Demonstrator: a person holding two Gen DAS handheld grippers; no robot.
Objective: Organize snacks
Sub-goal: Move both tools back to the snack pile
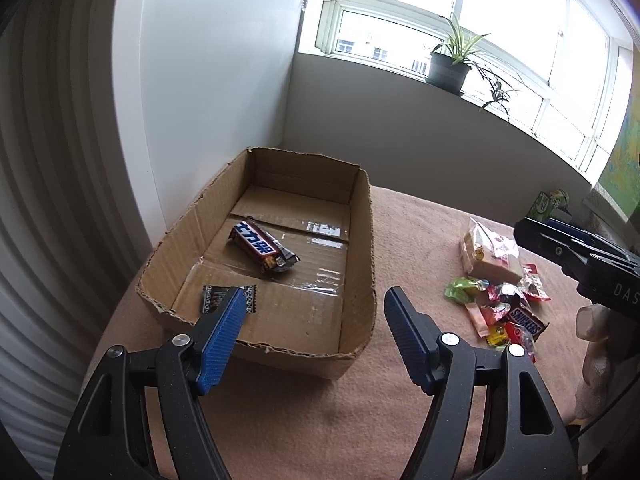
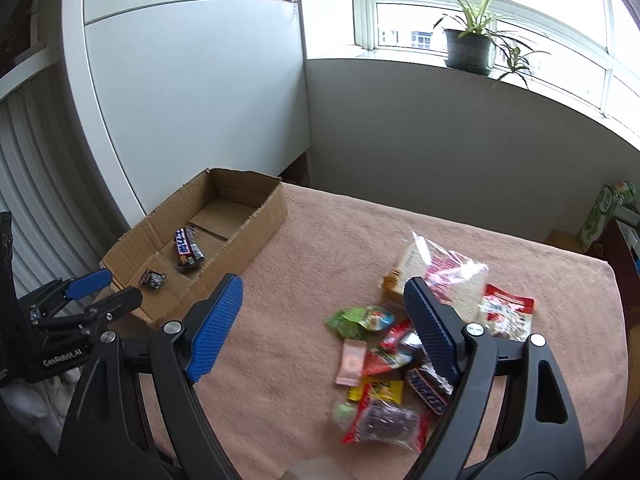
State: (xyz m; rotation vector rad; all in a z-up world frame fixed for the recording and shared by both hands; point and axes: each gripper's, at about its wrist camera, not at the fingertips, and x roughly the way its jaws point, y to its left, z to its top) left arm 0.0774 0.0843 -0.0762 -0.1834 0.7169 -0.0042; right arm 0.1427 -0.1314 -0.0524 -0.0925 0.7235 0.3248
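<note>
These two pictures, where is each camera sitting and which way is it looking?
Left wrist view: rides the left tongs, looking down over the cardboard box; both fingers show, open and empty, and the right tongs at the edge.
Right wrist view: rides the right tongs, over the snack pile; its open fingers and the left tongs show.
Shared: box, snack pile, potted plant.

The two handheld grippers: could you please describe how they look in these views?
Both are black plastic scissor-style frames with silver pivot bolts and ribbed blue pads on each claw. The left gripper carries white "GenRobot.AI" lettering on its body, visible from the right wrist view. The right gripper shows pale letters "DAS" on its side in the left wrist view.
</note>
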